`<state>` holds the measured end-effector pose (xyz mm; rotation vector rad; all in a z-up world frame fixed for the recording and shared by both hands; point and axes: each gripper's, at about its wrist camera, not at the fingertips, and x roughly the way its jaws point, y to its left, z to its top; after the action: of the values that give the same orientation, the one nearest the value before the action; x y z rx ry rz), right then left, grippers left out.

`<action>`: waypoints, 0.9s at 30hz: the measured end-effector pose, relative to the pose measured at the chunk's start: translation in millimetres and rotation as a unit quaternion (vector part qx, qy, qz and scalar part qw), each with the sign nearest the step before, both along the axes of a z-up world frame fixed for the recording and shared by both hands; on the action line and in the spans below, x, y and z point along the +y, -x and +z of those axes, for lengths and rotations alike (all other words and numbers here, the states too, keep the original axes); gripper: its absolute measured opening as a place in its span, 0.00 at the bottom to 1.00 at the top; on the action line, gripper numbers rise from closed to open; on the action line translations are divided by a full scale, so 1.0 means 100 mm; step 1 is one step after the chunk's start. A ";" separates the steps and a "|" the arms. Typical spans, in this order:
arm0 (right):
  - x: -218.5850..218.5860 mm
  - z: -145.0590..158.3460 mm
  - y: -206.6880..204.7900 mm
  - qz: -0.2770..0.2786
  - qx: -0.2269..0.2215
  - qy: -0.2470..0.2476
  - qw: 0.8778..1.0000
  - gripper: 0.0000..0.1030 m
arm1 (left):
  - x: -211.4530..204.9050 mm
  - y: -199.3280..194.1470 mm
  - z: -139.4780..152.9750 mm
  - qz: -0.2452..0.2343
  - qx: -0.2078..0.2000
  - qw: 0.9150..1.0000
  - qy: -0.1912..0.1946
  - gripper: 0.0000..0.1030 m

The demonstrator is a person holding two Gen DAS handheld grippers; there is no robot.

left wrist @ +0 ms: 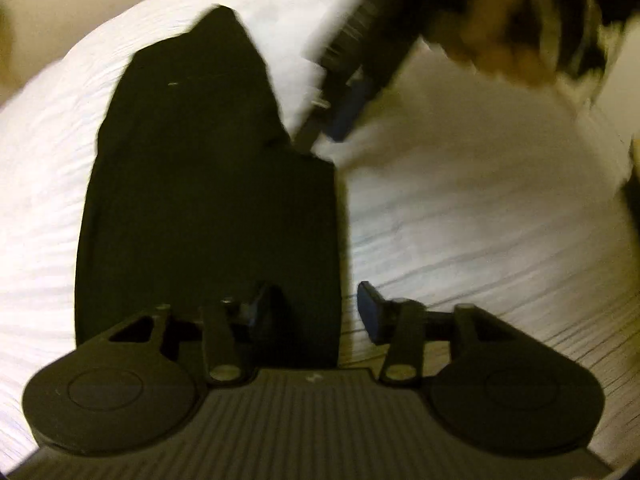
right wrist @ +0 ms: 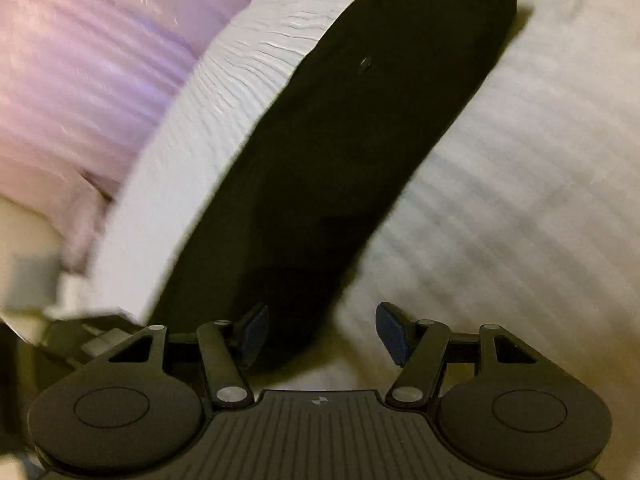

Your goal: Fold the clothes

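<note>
A black garment [left wrist: 208, 184] lies folded lengthwise on a white bedspread [left wrist: 460, 220]. In the right wrist view the black garment [right wrist: 344, 160] runs from near my fingers toward the upper right. My left gripper [left wrist: 316, 312] is open, low over the garment's near end, its left pad over the cloth and its right pad over the bedspread. My right gripper [right wrist: 322, 332] is open over the garment's near end. In the left wrist view the right gripper [left wrist: 340, 116] shows blurred at the garment's far right edge, held by a hand [left wrist: 516, 28].
The white ribbed bedspread [right wrist: 500, 200] surrounds the garment on all sides. A pink curtain or cover [right wrist: 80, 80] hangs beyond the bed's left edge in the right wrist view. Pale objects [right wrist: 36, 280] sit low beside the bed.
</note>
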<state>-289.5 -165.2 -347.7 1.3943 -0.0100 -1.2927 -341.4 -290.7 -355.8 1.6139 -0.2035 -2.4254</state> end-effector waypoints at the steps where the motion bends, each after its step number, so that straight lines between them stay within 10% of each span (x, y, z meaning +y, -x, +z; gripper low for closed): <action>1: -0.01 -0.06 -0.02 -0.002 -0.016 0.005 1.000 0.61 | -0.02 0.00 -0.01 0.004 -0.001 1.000 0.002 0.13; 4: -0.02 -0.20 -0.04 -0.007 -0.058 0.010 0.998 0.18 | -0.13 -0.07 0.10 0.016 0.009 1.000 -0.009 0.05; 9: 0.09 -0.05 -0.10 -0.021 -0.079 0.017 0.997 0.10 | -0.24 -0.11 0.17 -0.014 0.004 1.000 -0.019 0.05; 15: 0.05 -0.10 -0.06 -0.025 -0.063 -0.007 0.998 0.13 | -0.24 -0.13 0.13 -0.032 -0.026 0.998 -0.037 0.10; 20: 0.13 0.21 0.33 -0.060 -0.002 0.033 0.998 0.57 | -0.32 -0.09 0.31 0.007 0.026 0.998 -0.059 0.13; 27: -0.32 0.10 1.27 -0.148 0.034 0.053 0.987 0.57 | -0.58 0.28 0.23 0.061 0.070 0.995 -0.043 0.21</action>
<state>-416.6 -196.9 -337.5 1.2892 -0.2447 -1.5609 -369.8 -348.3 -333.1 1.4369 0.0223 -2.4707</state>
